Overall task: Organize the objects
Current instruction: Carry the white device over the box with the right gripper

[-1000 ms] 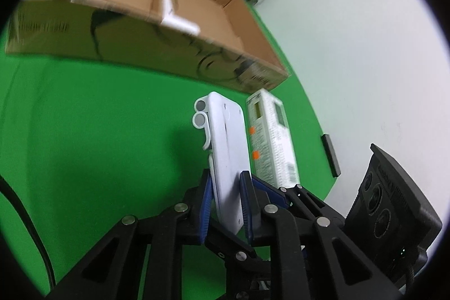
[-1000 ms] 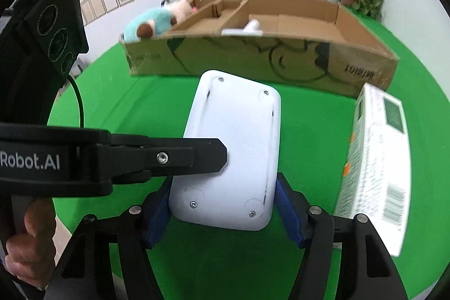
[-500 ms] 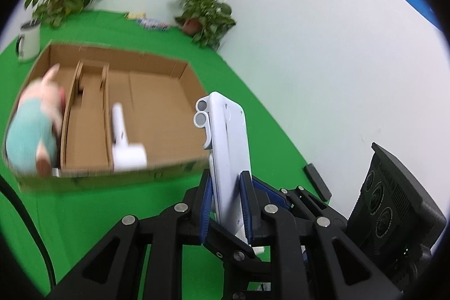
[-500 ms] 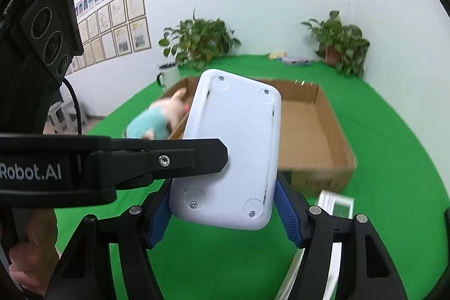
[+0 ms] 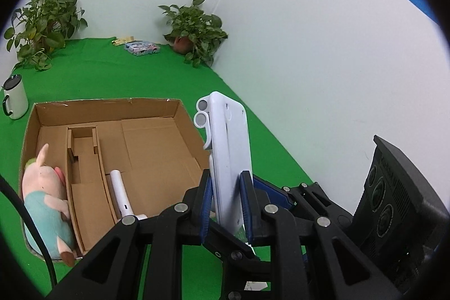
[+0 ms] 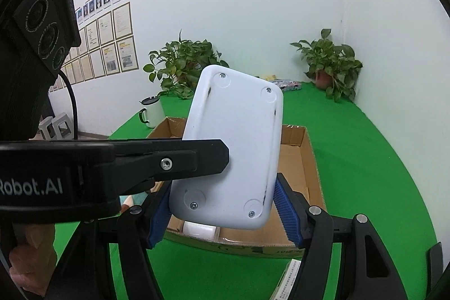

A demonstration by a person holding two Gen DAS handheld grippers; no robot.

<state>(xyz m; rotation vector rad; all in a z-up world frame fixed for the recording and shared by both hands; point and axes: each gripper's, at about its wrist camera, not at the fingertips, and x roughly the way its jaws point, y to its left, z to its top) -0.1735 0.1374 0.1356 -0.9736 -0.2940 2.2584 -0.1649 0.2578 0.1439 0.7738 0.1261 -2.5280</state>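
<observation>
A flat white plastic device (image 5: 229,156) stands on edge, pinched across its thin sides by my left gripper (image 5: 225,204). In the right wrist view the same device (image 6: 233,148) shows its broad underside; my right gripper (image 6: 222,210) has its blue pads (image 6: 287,212) against the device's two long edges. Both hold it in the air above the near right end of an open cardboard box (image 5: 180,114). The box holds a plush pig (image 5: 45,204) at the left and a white handled tool (image 5: 121,193) in the middle.
A white mug (image 5: 14,97) stands left of the box. Potted plants (image 5: 194,30) and a small packet (image 5: 142,48) sit at the far wall. A white carton's corner (image 6: 289,280) lies on the green cloth below the right gripper. A wall runs close on the right.
Both grippers have lifted the white device up from beside the carton on the cloth and carried it toward the box; the box now lies below and its inside is in view.
</observation>
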